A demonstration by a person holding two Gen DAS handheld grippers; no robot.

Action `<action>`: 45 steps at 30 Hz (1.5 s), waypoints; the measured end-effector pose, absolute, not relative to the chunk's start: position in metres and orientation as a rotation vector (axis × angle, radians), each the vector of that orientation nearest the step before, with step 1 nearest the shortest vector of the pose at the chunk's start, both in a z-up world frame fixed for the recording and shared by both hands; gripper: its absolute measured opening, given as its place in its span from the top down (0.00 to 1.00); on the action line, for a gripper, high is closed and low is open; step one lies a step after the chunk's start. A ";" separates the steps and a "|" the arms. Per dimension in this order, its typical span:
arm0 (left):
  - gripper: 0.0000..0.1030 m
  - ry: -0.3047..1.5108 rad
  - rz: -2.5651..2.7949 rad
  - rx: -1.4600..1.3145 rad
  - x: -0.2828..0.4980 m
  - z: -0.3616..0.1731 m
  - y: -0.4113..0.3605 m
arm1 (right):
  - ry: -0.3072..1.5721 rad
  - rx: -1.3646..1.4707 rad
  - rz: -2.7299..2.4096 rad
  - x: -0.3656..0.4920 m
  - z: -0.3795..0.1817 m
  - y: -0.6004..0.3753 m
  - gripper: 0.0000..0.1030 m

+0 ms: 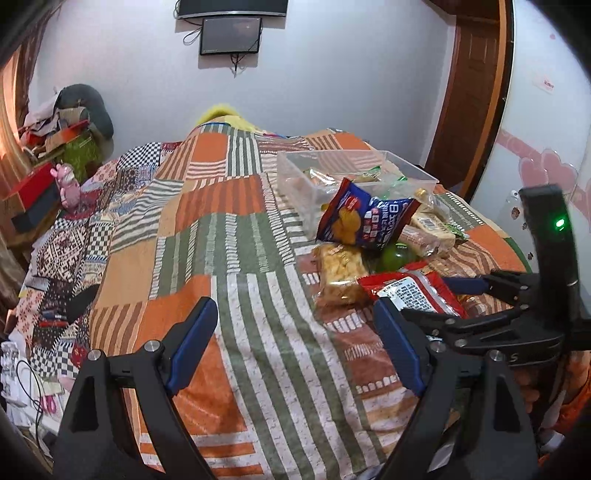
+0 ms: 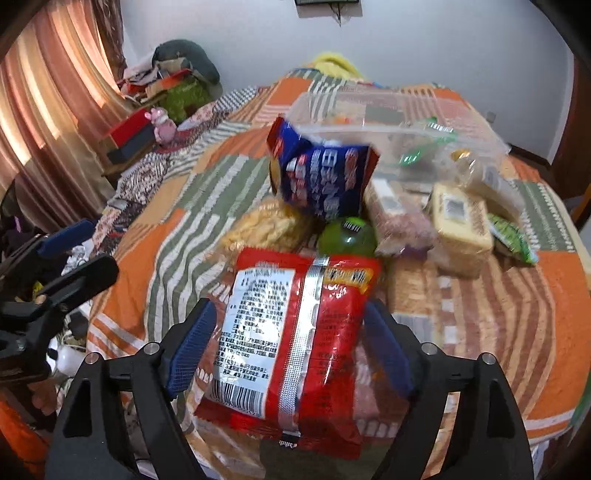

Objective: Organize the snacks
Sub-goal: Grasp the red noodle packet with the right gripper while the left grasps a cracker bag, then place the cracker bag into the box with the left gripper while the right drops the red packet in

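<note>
A red snack packet (image 2: 295, 339) with a white label and silver seam lies between the blue pads of my right gripper (image 2: 291, 339), which is closed on its sides and holds it over the bedspread. It also shows in the left wrist view (image 1: 410, 291). My left gripper (image 1: 295, 339) is open and empty above the striped quilt. Behind lie a blue snack bag (image 2: 321, 177), a green round snack (image 2: 347, 236), a yellow noodle pack (image 2: 266, 225), cracker packs (image 2: 461, 229) and a clear plastic bin (image 1: 354, 166) holding several snacks.
The patchwork quilt (image 1: 240, 258) covers the bed. Boxes, clothes and a pink toy (image 1: 68, 184) are piled at the left by the curtain (image 2: 44, 110). A wooden door (image 1: 469, 92) stands at the right and a screen (image 1: 231, 35) hangs on the far wall.
</note>
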State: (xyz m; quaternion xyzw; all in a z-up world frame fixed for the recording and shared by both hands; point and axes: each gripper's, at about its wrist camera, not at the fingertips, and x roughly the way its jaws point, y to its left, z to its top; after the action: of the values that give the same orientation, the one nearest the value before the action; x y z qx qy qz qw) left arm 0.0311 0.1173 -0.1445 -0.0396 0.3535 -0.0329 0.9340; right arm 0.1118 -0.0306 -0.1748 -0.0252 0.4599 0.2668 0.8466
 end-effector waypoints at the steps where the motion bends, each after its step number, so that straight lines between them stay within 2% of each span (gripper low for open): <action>1: 0.16 0.725 -0.066 -0.084 0.031 -0.146 0.118 | 0.989 -0.053 0.563 0.113 -0.178 -0.029 0.22; 4: 0.16 0.730 -0.063 -0.101 0.032 -0.149 0.121 | 1.002 -0.067 0.555 0.112 -0.185 -0.025 0.22; 6: 0.16 0.739 -0.060 -0.114 0.033 -0.152 0.123 | 0.993 -0.084 0.556 0.109 -0.184 -0.023 0.28; 7: 0.16 0.742 -0.059 -0.119 0.035 -0.153 0.123 | 0.989 -0.089 0.559 0.109 -0.183 -0.024 0.37; 8: 0.16 0.745 -0.056 -0.124 0.037 -0.153 0.124 | 0.987 -0.090 0.568 0.108 -0.181 -0.025 0.39; 23: 0.16 0.787 -0.058 -0.130 0.080 -0.159 0.104 | 0.827 -0.005 0.568 0.114 -0.131 -0.069 0.39; 34: 0.16 0.904 -0.084 -0.099 0.149 -0.199 0.072 | 0.787 0.044 0.481 0.150 -0.126 -0.105 0.39; 35: 0.17 0.914 -0.086 -0.097 0.153 -0.204 0.070 | 0.789 0.047 0.476 0.152 -0.127 -0.109 0.39; 37: 0.27 0.932 -0.091 -0.096 0.160 -0.212 0.068 | 0.791 0.050 0.466 0.156 -0.129 -0.114 0.39; 39: 0.49 0.964 -0.118 -0.106 0.166 -0.220 0.066 | 0.797 0.057 0.465 0.161 -0.130 -0.118 0.39; 40: 0.56 0.972 -0.127 -0.114 0.167 -0.223 0.067 | 0.798 0.061 0.463 0.162 -0.131 -0.119 0.39; 45: 0.57 0.965 -0.124 -0.144 0.161 -0.220 0.074 | 0.797 0.068 0.459 0.169 -0.129 -0.122 0.39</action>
State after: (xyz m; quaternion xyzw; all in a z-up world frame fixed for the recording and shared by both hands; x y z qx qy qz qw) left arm 0.1615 0.0738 -0.2202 -0.0692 0.4635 -0.0594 0.8814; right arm 0.1689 -0.1223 -0.1295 0.0329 0.3844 0.2213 0.8957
